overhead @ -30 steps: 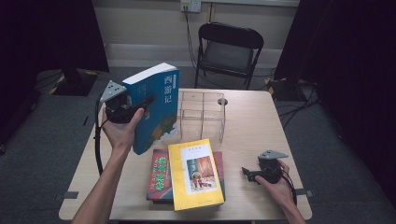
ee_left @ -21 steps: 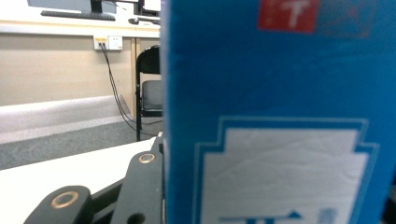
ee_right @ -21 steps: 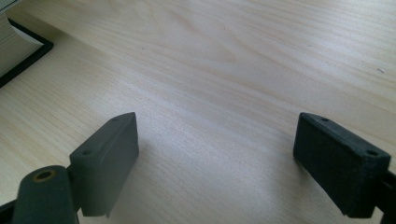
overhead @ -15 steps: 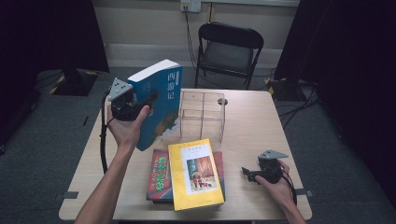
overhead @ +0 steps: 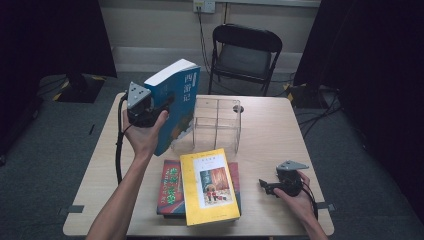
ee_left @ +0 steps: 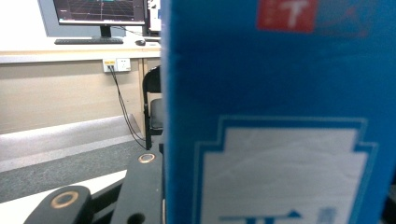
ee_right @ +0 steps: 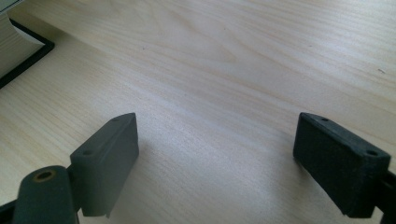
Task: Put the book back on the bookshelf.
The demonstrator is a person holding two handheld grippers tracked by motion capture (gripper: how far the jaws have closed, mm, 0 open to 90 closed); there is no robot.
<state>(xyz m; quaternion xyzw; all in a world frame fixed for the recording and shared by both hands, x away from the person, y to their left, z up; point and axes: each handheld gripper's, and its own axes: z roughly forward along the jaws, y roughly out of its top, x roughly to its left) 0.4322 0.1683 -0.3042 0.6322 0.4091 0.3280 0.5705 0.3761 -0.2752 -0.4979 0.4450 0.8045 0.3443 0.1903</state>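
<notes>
My left gripper (overhead: 162, 105) is shut on a thick blue book (overhead: 176, 107) and holds it upright and tilted above the table's left part, just left of a clear acrylic organizer (overhead: 216, 125). The book's blue cover (ee_left: 280, 116) crowds the left gripper view. A yellow book (overhead: 209, 186) lies on a red and green book (overhead: 171, 186) at the table's front. My right gripper (overhead: 264, 186) rests low near the front right of the table, open, jaws wide apart over bare wood (ee_right: 215, 116) with nothing between them.
The wooden table (overhead: 270, 135) has bare room on its right half. A black folding chair (overhead: 245, 52) stands behind the table. A corner of the stacked books (ee_right: 18, 46) shows at the far left in the right gripper view. Dark curtains flank the room.
The left gripper has lifted the blue book slightly higher and moved it right, toward the organizer. The right gripper has stayed put.
</notes>
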